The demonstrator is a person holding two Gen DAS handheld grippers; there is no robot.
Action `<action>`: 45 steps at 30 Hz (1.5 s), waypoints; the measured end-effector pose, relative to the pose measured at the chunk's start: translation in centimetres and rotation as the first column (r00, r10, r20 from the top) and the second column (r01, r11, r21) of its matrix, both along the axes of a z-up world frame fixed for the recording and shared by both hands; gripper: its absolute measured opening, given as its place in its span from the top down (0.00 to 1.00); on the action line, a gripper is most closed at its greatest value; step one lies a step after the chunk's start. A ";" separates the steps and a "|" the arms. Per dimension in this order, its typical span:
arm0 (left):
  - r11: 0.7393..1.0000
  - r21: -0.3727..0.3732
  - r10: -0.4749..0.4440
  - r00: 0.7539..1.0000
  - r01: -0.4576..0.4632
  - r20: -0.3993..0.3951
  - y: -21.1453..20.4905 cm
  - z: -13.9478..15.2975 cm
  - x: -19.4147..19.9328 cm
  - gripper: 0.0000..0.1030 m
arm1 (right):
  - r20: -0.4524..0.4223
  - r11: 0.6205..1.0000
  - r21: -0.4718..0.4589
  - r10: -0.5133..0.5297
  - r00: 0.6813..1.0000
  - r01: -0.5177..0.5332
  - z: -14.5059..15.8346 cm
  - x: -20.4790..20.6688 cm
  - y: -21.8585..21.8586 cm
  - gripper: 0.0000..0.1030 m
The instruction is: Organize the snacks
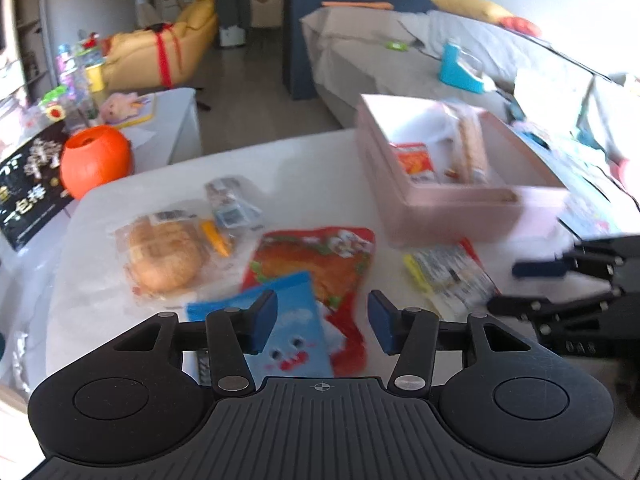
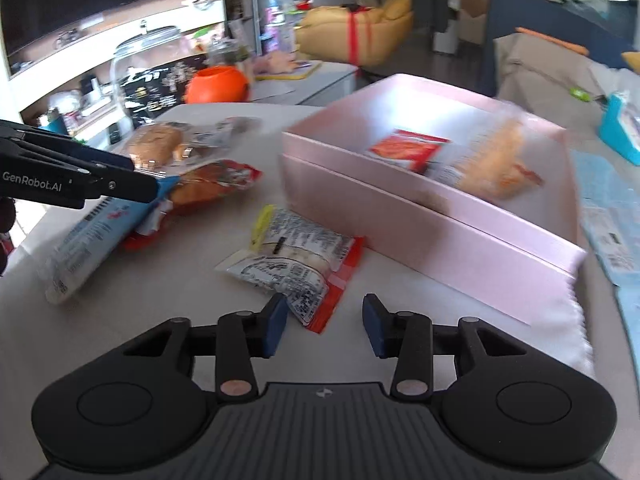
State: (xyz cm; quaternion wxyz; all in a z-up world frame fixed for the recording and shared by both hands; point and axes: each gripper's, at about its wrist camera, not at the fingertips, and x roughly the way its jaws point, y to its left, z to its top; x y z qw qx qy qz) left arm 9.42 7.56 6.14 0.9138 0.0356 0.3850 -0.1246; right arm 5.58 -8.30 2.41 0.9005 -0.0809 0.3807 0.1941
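Observation:
My left gripper [image 1: 322,320] is open over a blue snack packet [image 1: 288,332] with a cartoon face. The packet sits between its fingers, and a gap shows beside the right pad. A red packet [image 1: 320,264] lies under it and a wrapped bun [image 1: 164,256] to the left. My right gripper [image 2: 324,328] is open, with the corner of a white printed packet [image 2: 288,264] between its fingers. The pink box [image 2: 400,216] stands just beyond and holds a red sachet [image 2: 408,150] and a bread packet [image 2: 496,164]. The left gripper [image 2: 138,178] shows at the left of the right wrist view.
An orange pumpkin-shaped pot [image 1: 94,160] stands beyond the table's far left corner beside a low white table. A glass jar [image 2: 148,64] and shelves are behind it. A light blue mat [image 2: 612,208] lies right of the box, and a sofa with a blue stand [image 1: 460,70] is behind.

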 end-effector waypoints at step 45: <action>0.988 -0.053 -0.145 0.989 0.142 -0.043 -1.3 -2.1 0.3 0.44 | 0.026 0.993 0.014 -0.121 0.992 0.120 -1.7 0.3 -1.3 0.04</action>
